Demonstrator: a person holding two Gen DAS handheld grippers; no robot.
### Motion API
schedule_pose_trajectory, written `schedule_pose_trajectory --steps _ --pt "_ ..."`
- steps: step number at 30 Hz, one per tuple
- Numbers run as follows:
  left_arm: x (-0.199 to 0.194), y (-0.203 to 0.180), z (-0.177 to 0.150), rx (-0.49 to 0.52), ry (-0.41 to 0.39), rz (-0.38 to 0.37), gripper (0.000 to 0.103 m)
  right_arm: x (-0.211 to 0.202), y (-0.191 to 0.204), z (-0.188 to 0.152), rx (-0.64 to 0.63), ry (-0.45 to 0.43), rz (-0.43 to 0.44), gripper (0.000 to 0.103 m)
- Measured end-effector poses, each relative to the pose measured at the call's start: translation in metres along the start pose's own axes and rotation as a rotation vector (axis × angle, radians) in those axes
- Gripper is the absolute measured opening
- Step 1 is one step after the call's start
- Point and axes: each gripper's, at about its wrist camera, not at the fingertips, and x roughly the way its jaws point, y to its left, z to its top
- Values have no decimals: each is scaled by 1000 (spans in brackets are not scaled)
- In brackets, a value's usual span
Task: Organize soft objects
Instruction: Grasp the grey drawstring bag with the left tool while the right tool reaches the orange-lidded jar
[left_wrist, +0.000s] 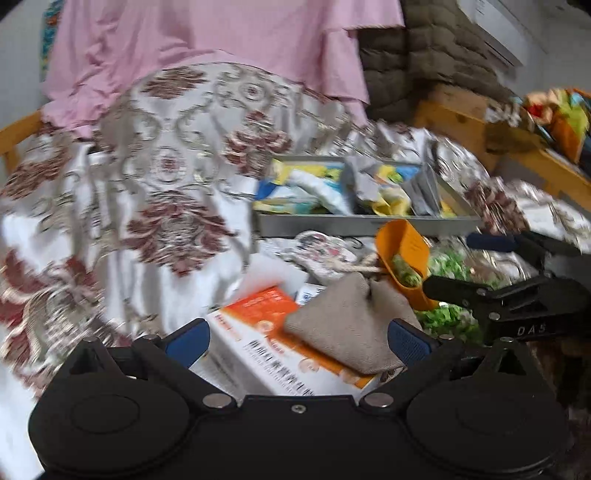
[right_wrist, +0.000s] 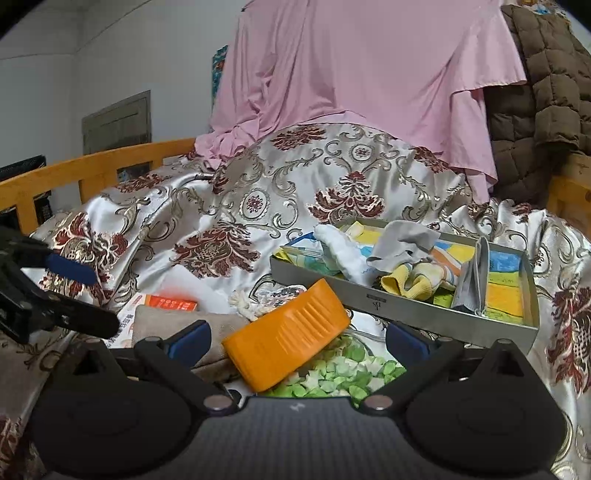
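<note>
A grey metal tray (right_wrist: 413, 314) (left_wrist: 365, 223) on the patterned satin bedspread holds several soft cloths: a white one (right_wrist: 340, 251), a grey one (right_wrist: 402, 240) and a yellow one (right_wrist: 402, 284). A beige folded cloth (left_wrist: 347, 325) (right_wrist: 177, 321) lies on an orange-and-white box (left_wrist: 266, 347). My left gripper (left_wrist: 299, 339) is open, its right pad beside the beige cloth. My right gripper (right_wrist: 299, 339) is open over an orange scoop (right_wrist: 288, 336) (left_wrist: 406, 258) and green-white pieces (right_wrist: 340, 376). Each gripper shows in the other's view, the right gripper (left_wrist: 480, 266) and the left gripper (right_wrist: 92, 299).
A patterned fabric piece with a white rope (left_wrist: 325, 254) lies below the tray. A pink sheet (right_wrist: 369, 74) and a brown quilt (right_wrist: 539, 92) hang behind. Wooden bed rails (right_wrist: 92, 166) run along the left and right (left_wrist: 465, 125). Colourful items (left_wrist: 561, 114) sit at far right.
</note>
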Motion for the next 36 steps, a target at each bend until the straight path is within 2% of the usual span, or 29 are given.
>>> schedule_pose_trajectory --steps 4,12,18,25,33,36 --pt "15 -3 5 76 36 -45 102 6 3 0 -78 26 -9 103" --pt "23 -10 3 142 71 -140 102 15 15 -7 -241 60 -9 102" --pt "31 -27 2 250 77 -171 102 21 20 -15 -276 63 -15 102" --pt "36 -28 2 259 93 -196 102 23 21 -18 -313 51 -24 99" --pt "38 -33 4 330 112 -220 102 26 20 -20 -311 55 -22 93" --pt "43 -33 5 317 115 -212 102 26 21 -21 -321 43 -33 87"
